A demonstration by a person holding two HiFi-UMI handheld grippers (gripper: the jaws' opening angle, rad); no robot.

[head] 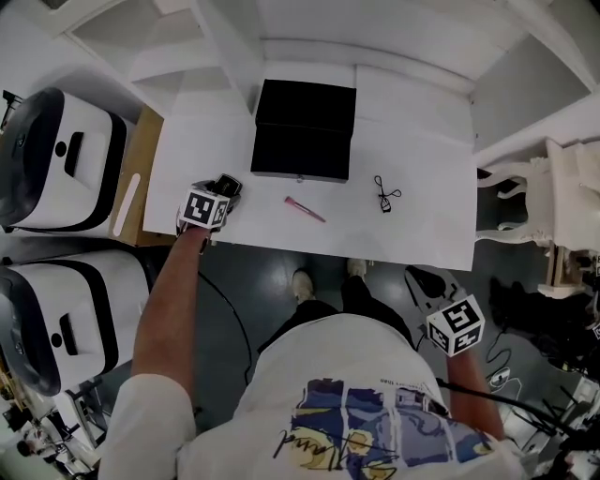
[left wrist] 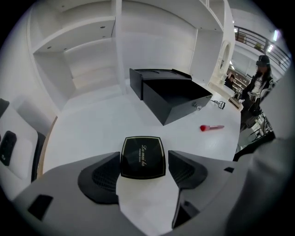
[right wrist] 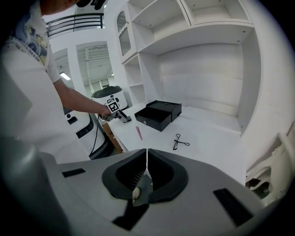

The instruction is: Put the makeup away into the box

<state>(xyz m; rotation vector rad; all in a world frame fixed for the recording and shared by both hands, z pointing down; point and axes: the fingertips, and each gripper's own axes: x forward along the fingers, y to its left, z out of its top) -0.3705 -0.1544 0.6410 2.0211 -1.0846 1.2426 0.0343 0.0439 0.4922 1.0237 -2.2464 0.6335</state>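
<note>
A black compact (left wrist: 143, 157) with gold lettering lies flat on the white table (head: 412, 169), near its front left corner. My left gripper (left wrist: 144, 161) stands open around it, and a gap shows at the right pad. In the head view the left gripper (head: 223, 189) points down at that corner. The black box (head: 302, 141) stands at the table's back middle. A pink brush (head: 305, 209) and an eyelash curler (head: 385, 194) lie in front of it. My right gripper (right wrist: 146, 159) is shut on nothing and hangs off the table's front right (head: 429, 283).
White shelves (head: 281, 28) rise behind the table. Two white machines (head: 66, 159) stand at the left beside a wooden board. A white chair (head: 562, 206) and cables on the dark floor are at the right. A person stands far off (left wrist: 259, 83).
</note>
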